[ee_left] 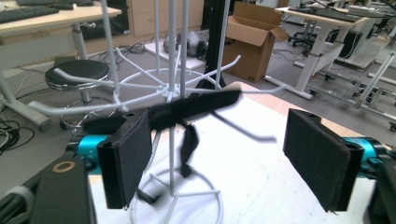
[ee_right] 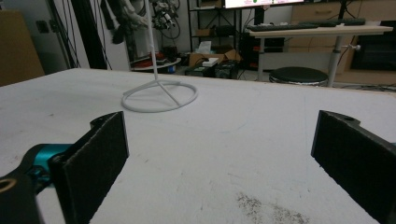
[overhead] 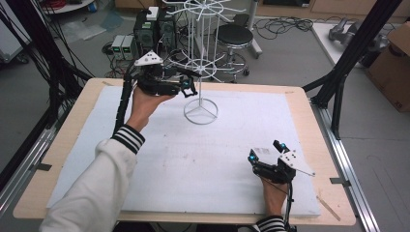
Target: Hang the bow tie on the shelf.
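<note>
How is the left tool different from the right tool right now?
The left tool is raised beside the white wire rack, while the right tool sits low over the white table cover. A black strap hangs on a rack arm between the left tool's jaws, untouched; nothing lies between the right tool's. Both are open.

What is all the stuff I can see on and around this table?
White wire rack: one, white, stands at the far middle of the table on a ring base.
Black strap: one, black, draped over a lower arm of the rack.
Table: one, wooden edge under a white board.
Stool: one, black seat, on the floor beyond the table.
Cardboard box: one, brown, on the floor at far right.
Left gripper: black, jaws open, raised beside the rack.
Right gripper: black, jaws open, low at near right.
</note>
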Demonstrator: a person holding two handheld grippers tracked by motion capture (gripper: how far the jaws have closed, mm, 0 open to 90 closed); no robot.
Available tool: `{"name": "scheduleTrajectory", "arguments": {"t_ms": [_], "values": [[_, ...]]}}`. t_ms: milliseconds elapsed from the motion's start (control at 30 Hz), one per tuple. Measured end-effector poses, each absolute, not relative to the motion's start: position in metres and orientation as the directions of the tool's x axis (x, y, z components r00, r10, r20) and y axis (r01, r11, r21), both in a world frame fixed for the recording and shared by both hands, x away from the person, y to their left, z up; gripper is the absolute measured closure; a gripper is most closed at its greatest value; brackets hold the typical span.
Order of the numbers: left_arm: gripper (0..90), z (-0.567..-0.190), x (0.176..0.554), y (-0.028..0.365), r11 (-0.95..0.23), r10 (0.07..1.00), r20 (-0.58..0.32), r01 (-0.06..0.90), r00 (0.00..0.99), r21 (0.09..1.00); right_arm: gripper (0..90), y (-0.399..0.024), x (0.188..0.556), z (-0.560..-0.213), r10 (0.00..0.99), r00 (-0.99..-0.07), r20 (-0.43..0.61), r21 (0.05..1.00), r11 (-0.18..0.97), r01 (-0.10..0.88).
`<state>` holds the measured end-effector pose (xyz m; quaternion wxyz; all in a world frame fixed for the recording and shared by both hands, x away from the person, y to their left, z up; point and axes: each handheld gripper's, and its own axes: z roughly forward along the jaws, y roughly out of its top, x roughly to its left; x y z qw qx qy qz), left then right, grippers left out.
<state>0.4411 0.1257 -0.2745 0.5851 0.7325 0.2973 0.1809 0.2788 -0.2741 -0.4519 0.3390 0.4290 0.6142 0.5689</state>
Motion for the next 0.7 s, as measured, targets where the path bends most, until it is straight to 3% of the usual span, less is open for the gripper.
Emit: {"name": "scheduleTrajectory", "arguments": {"t_ms": [167,433,700], "values": [[17.8,-0.28,0.42,0.153,-0.121,0.64,-0.072,0.193,0.765,0.974,3.0,-0.274,0.279,-0.452,0.912,-0.403,0.074,0.99,-0.018,0.142],[16.1,-0.297,0.366,0.211,-0.15,0.629,0.041,0.07,0.776,0.986,3.0,-0.273,0.279,-0.452,0.914,-0.401,0.059,0.99,-0.003,0.139],[16.0,-0.345,0.332,0.264,-0.157,0.651,0.074,0.038,0.756,0.987,3.0,-0.273,0.279,-0.452,0.914,-0.402,0.059,0.99,-0.002,0.14]]}}
